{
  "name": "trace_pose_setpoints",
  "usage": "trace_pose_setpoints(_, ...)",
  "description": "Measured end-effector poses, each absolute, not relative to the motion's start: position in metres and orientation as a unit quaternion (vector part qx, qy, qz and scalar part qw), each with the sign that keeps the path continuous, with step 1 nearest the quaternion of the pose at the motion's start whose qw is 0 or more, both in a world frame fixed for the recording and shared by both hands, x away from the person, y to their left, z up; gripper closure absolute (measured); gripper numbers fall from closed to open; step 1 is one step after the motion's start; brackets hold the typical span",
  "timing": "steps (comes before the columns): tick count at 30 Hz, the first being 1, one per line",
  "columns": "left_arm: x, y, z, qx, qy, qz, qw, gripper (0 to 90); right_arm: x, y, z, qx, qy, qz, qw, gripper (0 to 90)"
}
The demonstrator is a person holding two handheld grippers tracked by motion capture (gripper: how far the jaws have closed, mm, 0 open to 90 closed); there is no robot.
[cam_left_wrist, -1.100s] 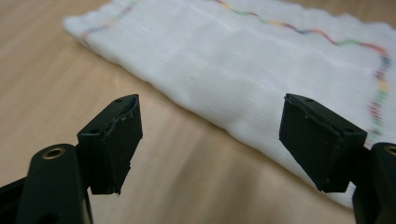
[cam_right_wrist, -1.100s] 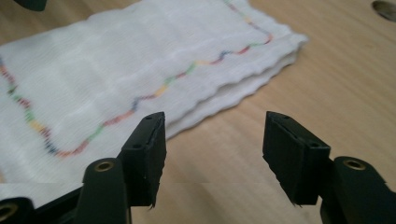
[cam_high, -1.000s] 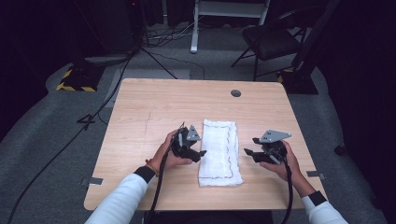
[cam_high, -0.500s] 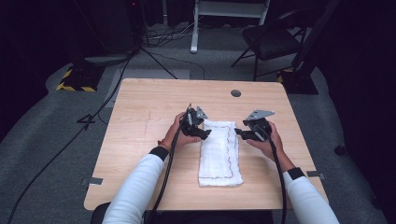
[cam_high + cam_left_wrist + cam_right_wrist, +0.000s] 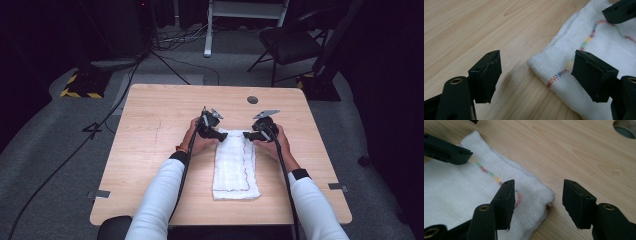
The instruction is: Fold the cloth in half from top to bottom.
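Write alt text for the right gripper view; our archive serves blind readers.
Open right gripper straddles the corner of a folded white cloth with rainbow stitching on a light wooden table. The left gripper's black jaw sits at upper left.

Inventory, by count:
- Table, light wood: one, with one round hole near its far right corner.
- Folded white cloth with coloured stitching: one, lying lengthwise right of the table's middle.
- Grippers: two, left gripper and right gripper, one at each far corner of the cloth.
- Folding chair: one, beyond the far edge.
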State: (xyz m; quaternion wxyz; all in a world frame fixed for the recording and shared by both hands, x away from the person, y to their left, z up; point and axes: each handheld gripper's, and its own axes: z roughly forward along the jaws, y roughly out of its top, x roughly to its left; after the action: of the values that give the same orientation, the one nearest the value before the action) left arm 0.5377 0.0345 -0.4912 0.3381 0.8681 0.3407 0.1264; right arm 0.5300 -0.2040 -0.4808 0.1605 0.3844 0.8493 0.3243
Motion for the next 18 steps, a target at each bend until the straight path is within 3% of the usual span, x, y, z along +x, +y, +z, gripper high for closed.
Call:
trace_pose_setpoints(6,0.5428,0.0312,-0.4966,0.865,0.351,0.106,0.342,21.1,0.5373,-0.2073,-0.488,0.401,0.845,0.325,0.139,42.8)
trace_pose_setpoints(10,0.5433,0.0325,-0.4965,0.869,0.338,0.102,0.347,24.5,0.5394,-0.2075,-0.4891,0.397,0.846,0.333,0.126,47.9)
trace_pose_setpoints(15,0.5421,0.0361,-0.4952,0.868,0.324,0.079,0.368,52.8,0.5376,-0.2059,-0.4881,0.389,0.849,0.342,0.106,69.3)
trace_pose_setpoints(18,0.5415,0.037,-0.4963,0.868,0.315,0.063,0.378,68.0,0.5376,-0.2058,-0.4882,0.389,0.848,0.348,0.094,76.0)
